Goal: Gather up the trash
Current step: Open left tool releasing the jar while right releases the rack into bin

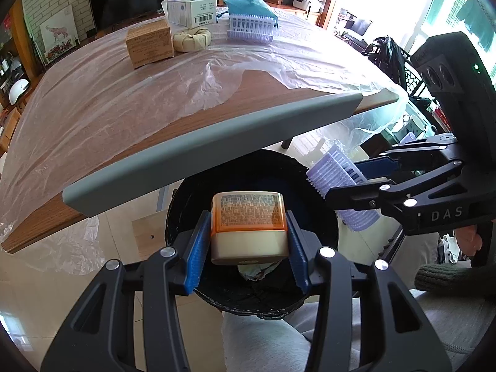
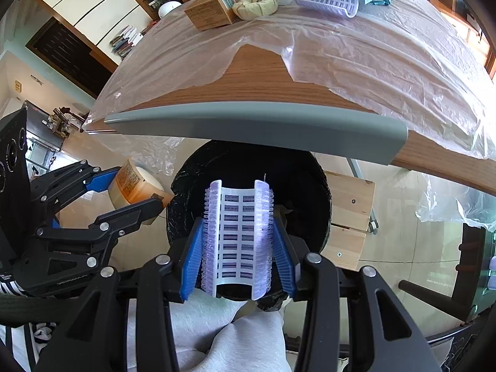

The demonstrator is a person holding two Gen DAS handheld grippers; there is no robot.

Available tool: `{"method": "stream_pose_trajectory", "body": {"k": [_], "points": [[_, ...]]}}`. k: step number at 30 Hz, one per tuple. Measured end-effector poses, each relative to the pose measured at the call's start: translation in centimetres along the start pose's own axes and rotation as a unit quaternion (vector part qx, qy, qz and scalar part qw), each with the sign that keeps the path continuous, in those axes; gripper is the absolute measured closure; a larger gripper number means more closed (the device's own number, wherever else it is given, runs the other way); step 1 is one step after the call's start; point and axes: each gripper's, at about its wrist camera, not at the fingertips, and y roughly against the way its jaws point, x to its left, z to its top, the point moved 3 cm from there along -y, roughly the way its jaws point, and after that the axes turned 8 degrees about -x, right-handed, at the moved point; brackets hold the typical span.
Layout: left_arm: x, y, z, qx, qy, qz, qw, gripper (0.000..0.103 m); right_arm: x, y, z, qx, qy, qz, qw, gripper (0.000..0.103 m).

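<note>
My left gripper (image 1: 248, 241) is shut on an orange and cream jar (image 1: 248, 226) and holds it above the black-lined trash bin (image 1: 183, 204) that stands on the floor below the table edge. My right gripper (image 2: 238, 248) is shut on a purple hair roller (image 2: 238, 235) and holds it over the same bin (image 2: 310, 179). In the left wrist view the right gripper (image 1: 350, 183) with the roller (image 1: 334, 179) is at the bin's right rim. In the right wrist view the left gripper (image 2: 133, 189) with the jar (image 2: 136, 186) is at the bin's left. Crumpled trash (image 1: 257, 271) lies inside the bin.
The wooden table (image 1: 272, 86) has a grey edge guard (image 1: 217, 142) and a plastic sheet (image 1: 124, 93). At its far end lie a brown box (image 1: 148, 46), a white box (image 1: 192, 11), a beige wrapped round (image 1: 192, 39), another purple roller (image 1: 251, 26) and a blue mask (image 1: 248, 3). A wooden stool (image 2: 350, 217) stands beside the bin.
</note>
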Motion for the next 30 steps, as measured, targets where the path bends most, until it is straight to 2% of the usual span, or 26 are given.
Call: {"method": "stream_pose_trajectory", "body": {"k": [13,30], "points": [[-0.2,-1.5,-0.4,0.016,-0.007,-0.001,0.9998,0.055,-0.3,-1.4,0.0,0.018,0.002,-0.015,1.0,0.061],[-0.7,-3.6,-1.1,0.039,-0.035,0.004,0.9986,0.055,-0.6,-2.6,0.2,0.016,0.011,-0.036,0.999,0.061]]}}
